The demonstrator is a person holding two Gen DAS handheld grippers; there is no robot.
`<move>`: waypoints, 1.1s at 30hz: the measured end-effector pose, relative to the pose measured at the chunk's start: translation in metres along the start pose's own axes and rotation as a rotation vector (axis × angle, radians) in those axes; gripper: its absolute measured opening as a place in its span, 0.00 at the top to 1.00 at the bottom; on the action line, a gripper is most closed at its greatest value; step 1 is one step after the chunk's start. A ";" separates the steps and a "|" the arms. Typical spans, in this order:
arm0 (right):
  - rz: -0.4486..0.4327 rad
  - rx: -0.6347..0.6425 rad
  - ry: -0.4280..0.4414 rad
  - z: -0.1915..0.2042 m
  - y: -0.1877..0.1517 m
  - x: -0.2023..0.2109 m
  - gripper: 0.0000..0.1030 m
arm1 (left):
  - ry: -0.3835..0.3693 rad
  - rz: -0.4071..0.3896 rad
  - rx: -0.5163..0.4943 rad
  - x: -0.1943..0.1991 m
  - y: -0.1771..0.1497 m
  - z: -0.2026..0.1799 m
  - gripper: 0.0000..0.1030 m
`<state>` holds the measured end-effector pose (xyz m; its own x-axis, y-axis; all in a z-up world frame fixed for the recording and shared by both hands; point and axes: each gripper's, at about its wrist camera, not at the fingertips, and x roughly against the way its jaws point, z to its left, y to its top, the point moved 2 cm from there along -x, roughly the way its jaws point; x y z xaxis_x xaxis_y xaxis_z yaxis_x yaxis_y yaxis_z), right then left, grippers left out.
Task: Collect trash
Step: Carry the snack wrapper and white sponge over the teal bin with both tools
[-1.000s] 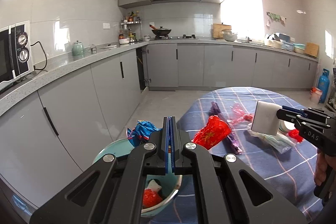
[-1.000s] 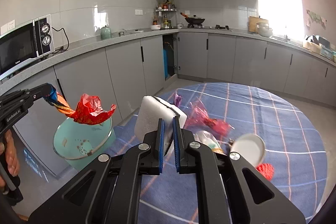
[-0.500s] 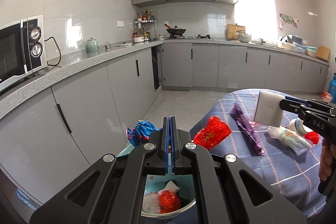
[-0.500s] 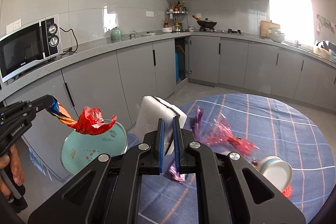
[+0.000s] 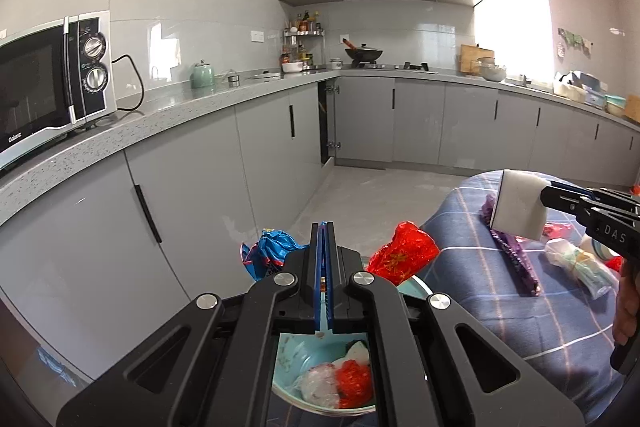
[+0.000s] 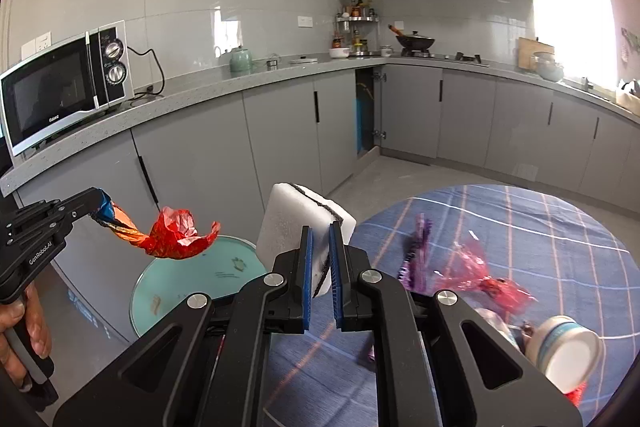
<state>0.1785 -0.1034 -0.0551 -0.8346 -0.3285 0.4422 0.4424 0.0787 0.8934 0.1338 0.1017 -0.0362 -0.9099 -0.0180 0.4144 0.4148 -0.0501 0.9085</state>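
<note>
Left gripper: I see its fingers pressed together on the twisted neck of a crinkled red foil wrapper with a blue printed end, which hangs in the air over the bowl.
Right gripper: fingers clamped on the lower edge of a white foam sponge block with a thin dark scouring layer, held upright just beside the tabletop's left edge.
Collection bowl: the pale teal round bowl sits at the left edge of the blue checked tablecloth; clear and red scraps already lie in it.
How the wrapper handles: I judge it nearly weightless, limp and slick; a pinch on the twisted neck seems safest, since the loose flared end would slide out.
How the sponge handles: light and squashy; I would keep the pinch near an edge so it does not spring free.
Left on the tabletop: a purple foil wrapper, a crumpled pink cellophane wrapper and a tipped white cup with a teal band near the right edge.
Take-hold advice: for flat foil, I would go for a raised crease or an end.
</note>
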 end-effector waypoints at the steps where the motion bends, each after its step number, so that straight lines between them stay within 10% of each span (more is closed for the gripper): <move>1: 0.003 0.001 0.007 0.003 0.000 -0.003 0.91 | 0.006 0.004 0.000 -0.001 -0.001 0.004 0.98; 33: 0.107 0.092 0.103 0.076 -0.009 -0.067 0.91 | 0.088 0.078 0.012 -0.026 -0.027 0.038 0.98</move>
<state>0.2056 -0.0104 -0.0867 -0.7442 -0.4080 0.5289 0.4910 0.2027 0.8473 0.1462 0.1416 -0.0689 -0.8716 -0.1088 0.4780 0.4837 -0.0331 0.8746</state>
